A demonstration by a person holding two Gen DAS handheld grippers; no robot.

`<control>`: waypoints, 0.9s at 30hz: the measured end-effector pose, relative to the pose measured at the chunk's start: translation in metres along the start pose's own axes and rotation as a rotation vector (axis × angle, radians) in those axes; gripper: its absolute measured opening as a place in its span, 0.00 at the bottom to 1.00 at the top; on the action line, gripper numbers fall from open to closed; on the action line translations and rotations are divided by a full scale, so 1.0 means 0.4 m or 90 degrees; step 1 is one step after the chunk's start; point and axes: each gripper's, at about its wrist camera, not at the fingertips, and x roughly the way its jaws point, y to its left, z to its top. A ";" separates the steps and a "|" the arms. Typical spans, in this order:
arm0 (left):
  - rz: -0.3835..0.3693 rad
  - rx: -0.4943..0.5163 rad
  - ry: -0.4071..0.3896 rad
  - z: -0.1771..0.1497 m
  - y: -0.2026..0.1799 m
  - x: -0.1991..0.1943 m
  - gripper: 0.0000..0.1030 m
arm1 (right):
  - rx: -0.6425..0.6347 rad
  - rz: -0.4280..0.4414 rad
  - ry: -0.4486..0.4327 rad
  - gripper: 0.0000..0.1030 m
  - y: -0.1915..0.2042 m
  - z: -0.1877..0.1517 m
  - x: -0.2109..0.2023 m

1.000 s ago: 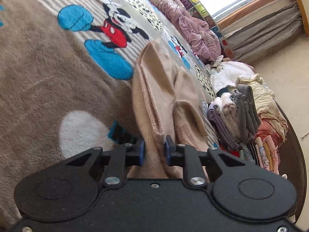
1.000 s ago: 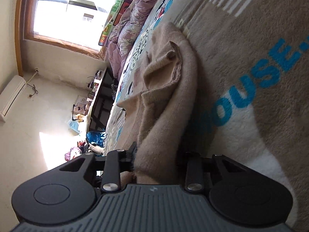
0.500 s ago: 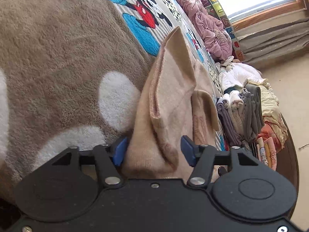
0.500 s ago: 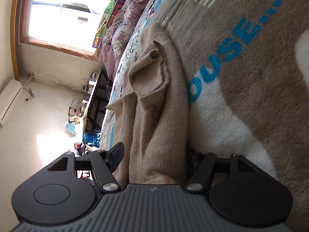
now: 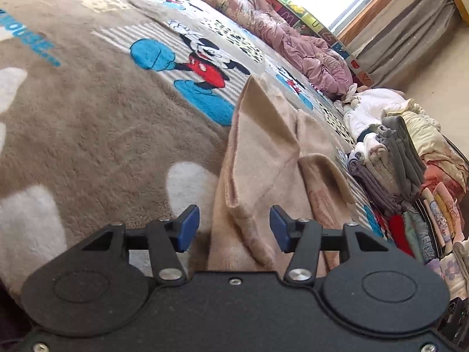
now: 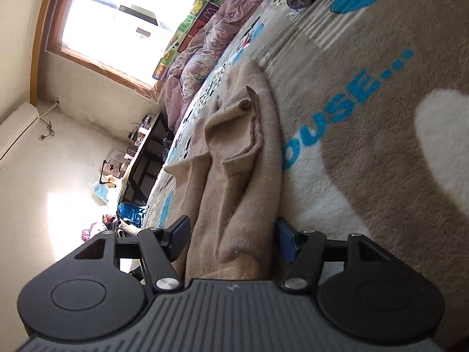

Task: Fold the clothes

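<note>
A beige fleece garment [image 5: 263,158] lies folded lengthwise on the brown cartoon blanket [image 5: 88,117]. My left gripper [image 5: 233,228] sits over its near end; its jaws are opening, and the cloth lies between the blue pads [image 5: 187,226] without being pressed. In the right wrist view the same beige garment [image 6: 234,176] stretches away from my right gripper [image 6: 231,240]. Its jaws are opening too, and the cloth sits loose between its blue pads [image 6: 285,242].
A stack of folded clothes [image 5: 390,158] and a loose heap of garments [image 5: 433,199] stand at the bed's right side. A purple quilt [image 5: 278,29] lies along the far edge under the window [image 6: 117,14]. A dark desk [image 6: 143,152] stands beside the bed.
Both grippers have let go of the beige garment: their jaws went from pinching the cloth to standing apart. The garment now rests on the blanket, and both hands shifted slightly.
</note>
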 end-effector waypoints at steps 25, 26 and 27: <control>0.012 0.159 0.060 0.326 -0.040 0.334 0.50 | -0.231 -0.032 -0.035 0.70 0.016 0.026 0.098; 0.011 0.159 0.067 0.329 -0.035 0.351 0.48 | -0.229 -0.029 -0.036 0.70 0.014 0.026 0.100; 0.012 0.159 0.072 0.331 -0.032 0.367 0.48 | -0.227 -0.028 -0.037 0.71 0.012 0.027 0.102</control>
